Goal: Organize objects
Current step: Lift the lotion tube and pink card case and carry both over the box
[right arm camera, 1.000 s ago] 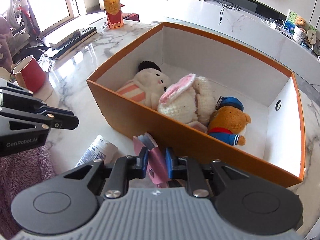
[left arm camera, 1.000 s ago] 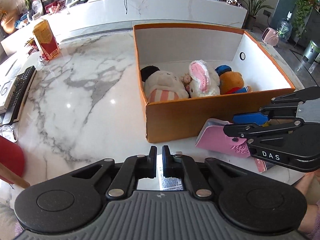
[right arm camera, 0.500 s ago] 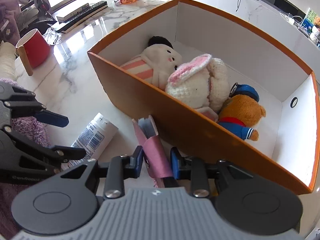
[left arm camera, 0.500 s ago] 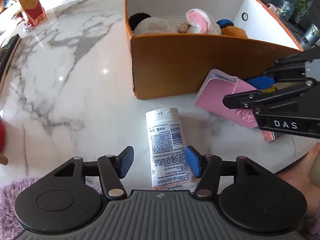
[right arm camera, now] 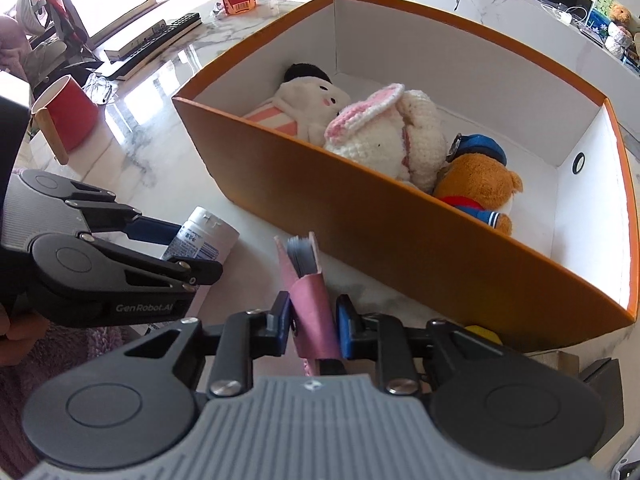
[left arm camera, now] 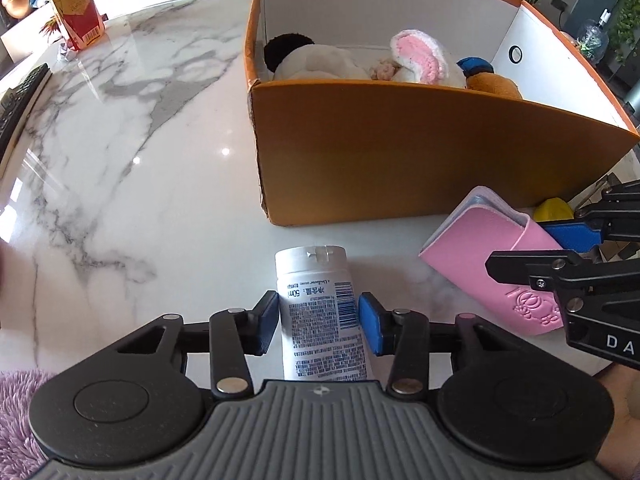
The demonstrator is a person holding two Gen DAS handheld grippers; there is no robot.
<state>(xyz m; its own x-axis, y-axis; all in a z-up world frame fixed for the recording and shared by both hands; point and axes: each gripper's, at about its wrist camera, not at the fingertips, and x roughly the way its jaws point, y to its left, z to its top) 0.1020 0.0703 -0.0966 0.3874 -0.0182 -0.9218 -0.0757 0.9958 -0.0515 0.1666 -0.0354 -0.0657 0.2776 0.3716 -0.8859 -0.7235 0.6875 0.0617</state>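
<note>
A white lotion tube (left arm camera: 320, 312) lies on the marble table in front of the orange box (left arm camera: 400, 148). My left gripper (left arm camera: 318, 322) straddles the tube, its blue pads close beside it with thin gaps. It also shows in the right wrist view (right arm camera: 200, 236). My right gripper (right arm camera: 312, 326) is shut on a pink card holder (right arm camera: 312, 304), also seen in the left wrist view (left arm camera: 500, 268). The box (right arm camera: 400, 232) holds three plush toys: a white one (right arm camera: 308, 100), a crocheted bunny (right arm camera: 384, 132) and a brown bear (right arm camera: 476, 180).
A red mug (right arm camera: 68, 116) stands at the left of the table, with a keyboard (right arm camera: 152, 44) and a red-yellow carton (left arm camera: 76, 12) farther back. A yellow object (left arm camera: 554, 208) lies by the box's near corner. Purple fuzzy fabric (left arm camera: 16, 412) is at the near edge.
My left gripper opened from shut, dropped down over the tube, and its pads have now narrowed in around it. My right gripper kept hold of the pink card holder.
</note>
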